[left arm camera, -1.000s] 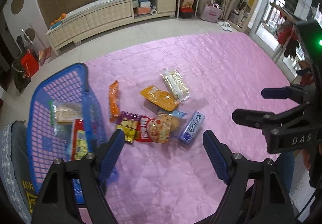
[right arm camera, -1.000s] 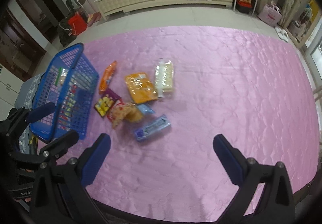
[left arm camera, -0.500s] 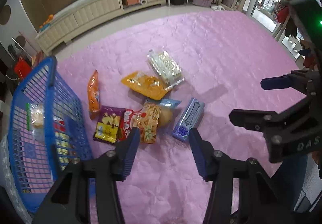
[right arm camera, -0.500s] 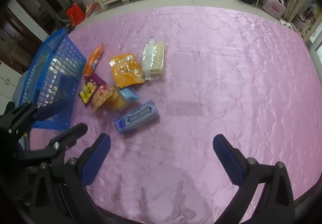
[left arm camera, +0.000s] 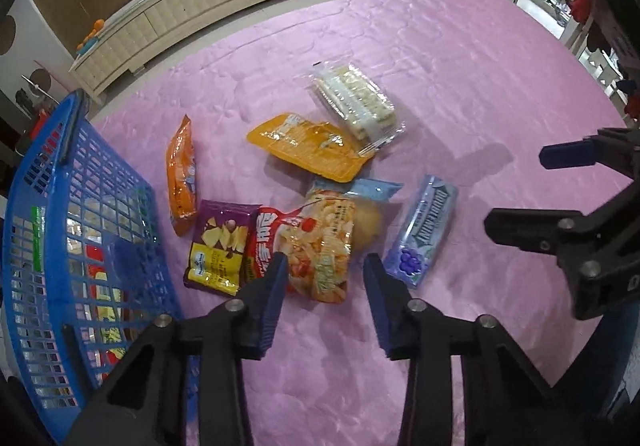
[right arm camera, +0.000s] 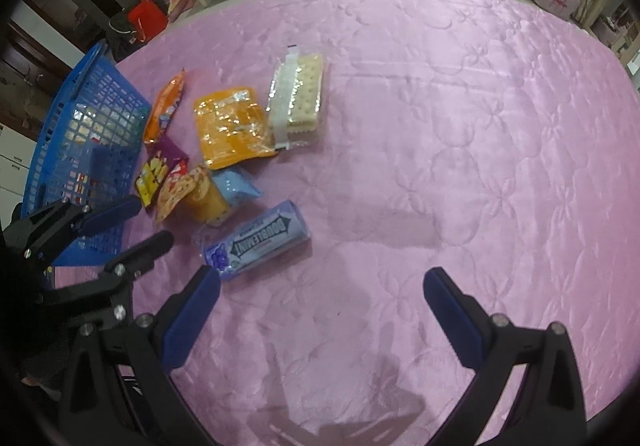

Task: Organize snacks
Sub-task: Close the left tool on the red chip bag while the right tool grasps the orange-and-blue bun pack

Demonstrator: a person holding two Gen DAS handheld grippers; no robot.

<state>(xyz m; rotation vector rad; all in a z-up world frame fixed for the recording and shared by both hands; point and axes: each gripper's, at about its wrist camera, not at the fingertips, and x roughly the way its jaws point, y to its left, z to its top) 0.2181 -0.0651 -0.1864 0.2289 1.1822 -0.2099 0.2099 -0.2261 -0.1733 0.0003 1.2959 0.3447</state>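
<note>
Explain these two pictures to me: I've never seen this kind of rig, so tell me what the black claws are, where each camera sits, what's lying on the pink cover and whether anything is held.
No robot here: a person holds a two-finger claw in each hand, each carrying a wide-angle camera looking along its fingers. One picture comes from the left gripper, the other from the right gripper. On the pink quilt lie snack packets, among them a red chips bag, a blue gum pack and a clear cracker pack. A blue basket stands beside them with some snacks inside. The left jaws have just been closing above the red bag; nothing is held yet. The right jaws stand wide open.
</note>
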